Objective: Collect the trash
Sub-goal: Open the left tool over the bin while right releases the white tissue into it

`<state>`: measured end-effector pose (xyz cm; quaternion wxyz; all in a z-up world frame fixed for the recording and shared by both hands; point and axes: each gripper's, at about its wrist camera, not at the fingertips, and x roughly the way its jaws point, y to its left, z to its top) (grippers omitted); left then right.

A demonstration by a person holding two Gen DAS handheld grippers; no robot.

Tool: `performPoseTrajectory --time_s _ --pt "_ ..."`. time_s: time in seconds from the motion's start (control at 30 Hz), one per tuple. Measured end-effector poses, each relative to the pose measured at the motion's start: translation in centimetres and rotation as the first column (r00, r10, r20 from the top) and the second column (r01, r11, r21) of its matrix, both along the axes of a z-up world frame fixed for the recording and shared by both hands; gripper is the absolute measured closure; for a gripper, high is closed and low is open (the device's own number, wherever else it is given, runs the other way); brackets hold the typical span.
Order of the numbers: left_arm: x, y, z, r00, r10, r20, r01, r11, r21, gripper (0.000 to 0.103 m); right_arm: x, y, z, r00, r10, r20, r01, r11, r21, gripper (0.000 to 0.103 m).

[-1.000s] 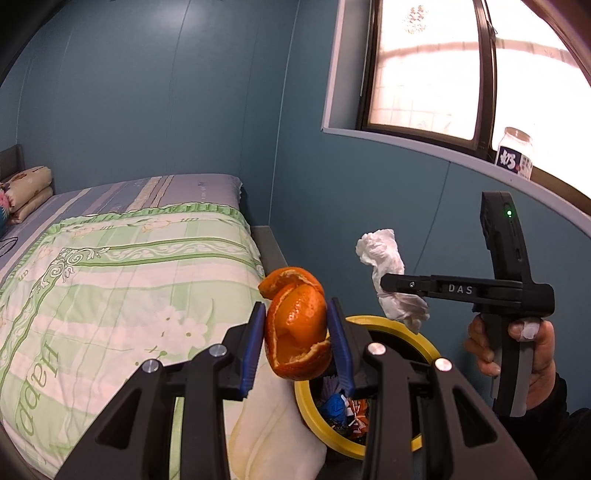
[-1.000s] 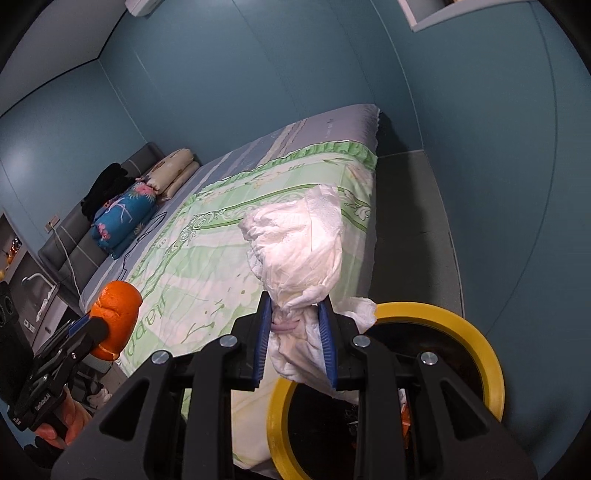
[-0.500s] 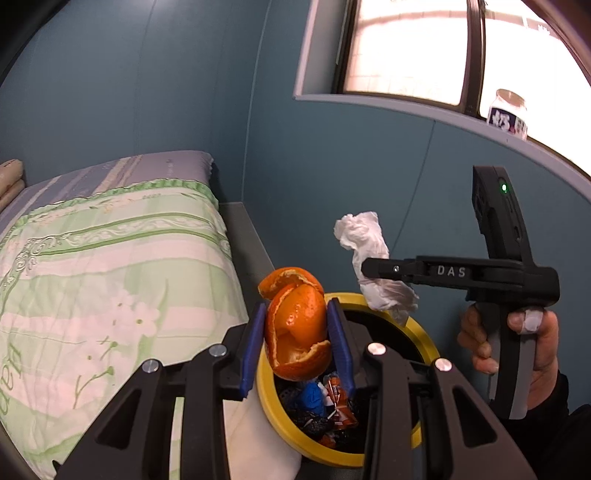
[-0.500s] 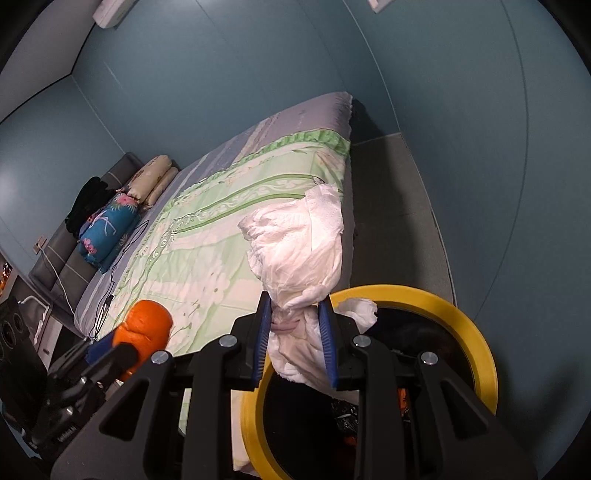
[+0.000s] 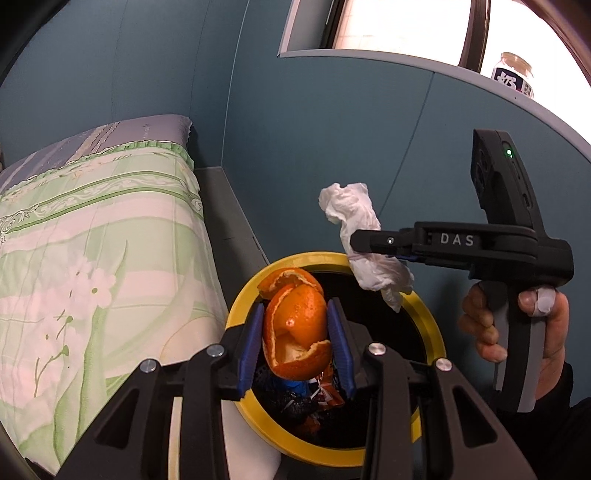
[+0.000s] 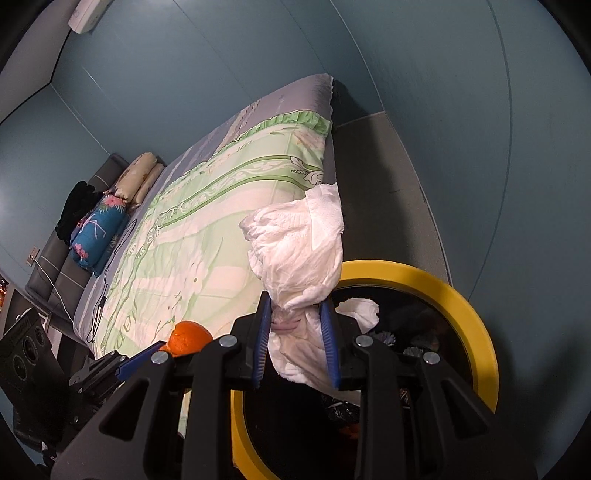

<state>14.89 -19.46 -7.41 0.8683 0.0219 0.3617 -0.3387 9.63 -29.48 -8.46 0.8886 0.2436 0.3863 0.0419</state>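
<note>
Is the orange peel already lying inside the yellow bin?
No, the orange peel is clamped between the left gripper's jaws, above the opening of the yellow bin.

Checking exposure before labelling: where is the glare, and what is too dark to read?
Left wrist view: the window is blown out white. Right wrist view: the inside of the yellow-rimmed round bin is nearly black, its contents unreadable. Both views bend straight wall edges.
</note>
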Motion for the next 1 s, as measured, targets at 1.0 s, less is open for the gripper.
performPoseTrajectory --time_s 1.0 --pt "-2.7 17.7 4.8 0.907 0.405 0.113 -0.395 0.913 -0.101 0.034 2.3 10.1 4.3 0.979 0.185 0.083 -0.179 0.981 -0.073 0.056"
